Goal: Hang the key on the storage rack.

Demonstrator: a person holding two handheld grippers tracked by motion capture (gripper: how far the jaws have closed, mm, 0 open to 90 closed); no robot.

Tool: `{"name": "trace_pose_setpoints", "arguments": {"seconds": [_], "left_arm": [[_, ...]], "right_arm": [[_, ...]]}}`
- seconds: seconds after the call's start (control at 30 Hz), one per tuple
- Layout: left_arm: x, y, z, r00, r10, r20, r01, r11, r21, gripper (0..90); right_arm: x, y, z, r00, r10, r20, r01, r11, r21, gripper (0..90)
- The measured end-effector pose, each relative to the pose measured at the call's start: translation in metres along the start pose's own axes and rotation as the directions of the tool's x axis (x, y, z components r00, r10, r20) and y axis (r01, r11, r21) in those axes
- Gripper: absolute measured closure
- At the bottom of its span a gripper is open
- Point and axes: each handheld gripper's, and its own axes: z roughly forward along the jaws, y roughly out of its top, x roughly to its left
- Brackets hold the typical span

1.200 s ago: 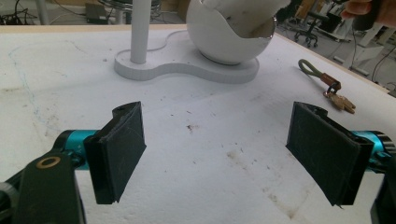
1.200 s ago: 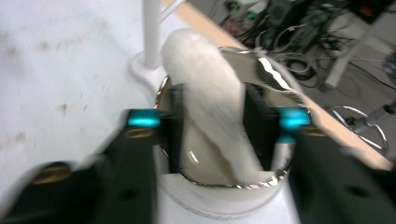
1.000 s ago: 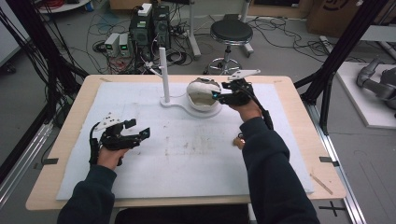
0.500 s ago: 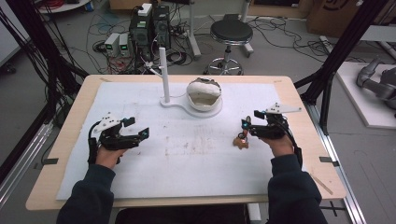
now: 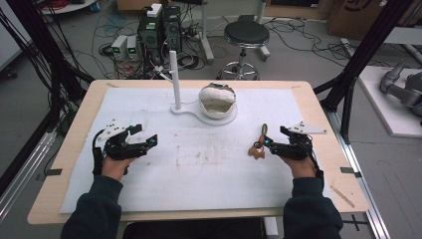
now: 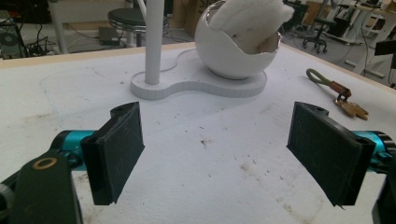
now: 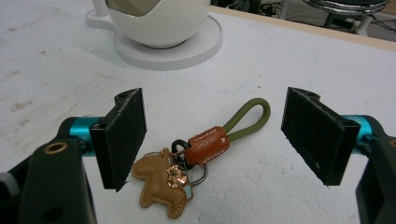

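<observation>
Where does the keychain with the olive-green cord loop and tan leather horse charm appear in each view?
High view: the keychain with the olive-green cord loop and tan leather horse charm lies right of centre.
Left gripper view: keychain at the right edge.
Right gripper view: keychain at bottom centre.
Shared landmark: the white egg-shaped bowl.

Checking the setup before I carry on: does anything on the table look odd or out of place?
The white cover carries brownish smudges in the middle. The keychain lies flat and loose between the open right hand-held gripper jaws, none of it gripped. Nothing looks spilled or broken.
</observation>
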Motion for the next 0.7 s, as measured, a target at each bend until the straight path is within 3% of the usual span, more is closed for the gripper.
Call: {"name": "trace_pose_setpoints", "arguments": {"seconds": [0.07, 0.13, 0.27, 0.5, 0.57, 0.6, 0.63, 0.7], "left_arm": [[0.001, 0.000, 0.000, 1.0000, -0.004, -0.002, 0.004, 1.0000, 0.000, 18.0], [0.001, -0.001, 0.000, 1.0000, -0.004, 0.004, 0.004, 1.0000, -0.003, 18.0], [0.001, -0.002, -0.001, 0.9999, -0.001, 0.011, 0.001, 1.0000, 0.004, 18.0], [0.001, -0.004, -0.001, 1.0000, 0.005, 0.005, -0.005, 0.9998, 0.021, 18.0], [-0.002, -0.006, -0.001, 0.9998, 0.017, 0.002, -0.017, 0.9993, 0.033, 18.1], [-0.002, -0.006, -0.001, 0.9998, 0.017, 0.002, -0.017, 0.9993, 0.033, 18.1], [-0.003, -0.007, -0.001, 0.9998, 0.018, 0.001, -0.018, 0.9991, 0.038, 18.1], [-0.003, -0.007, 0.000, 0.9998, 0.019, 0.001, -0.019, 0.9989, 0.042, 18.1]], "right_arm": [[0.000, 0.001, 0.002, 0.9999, 0.008, 0.007, -0.008, 1.000, -0.003, 26.5], [0.001, 0.000, 0.001, 0.9998, 0.004, -0.018, -0.005, 1.000, -0.028, 37.5], [0.003, -0.002, 0.003, 0.9994, 0.013, -0.031, -0.014, 0.999, -0.033, 41.5], [0.008, -0.005, 0.018, 0.9991, 0.034, 0.023, -0.036, 0.997, 0.071, 45.0], [0.008, -0.008, 0.022, 0.9960, 0.058, 0.068, -0.065, 0.992, 0.111, 44.8], [0.008, -0.008, 0.022, 0.9960, 0.058, 0.068, -0.065, 0.992, 0.111, 44.8], [0.005, -0.010, 0.024, 0.9913, 0.098, 0.088, -0.109, 0.986, 0.130, 44.9], [0.001, -0.012, 0.027, 0.9883, 0.120, 0.094, -0.133, 0.980, 0.148, 44.9]]}}
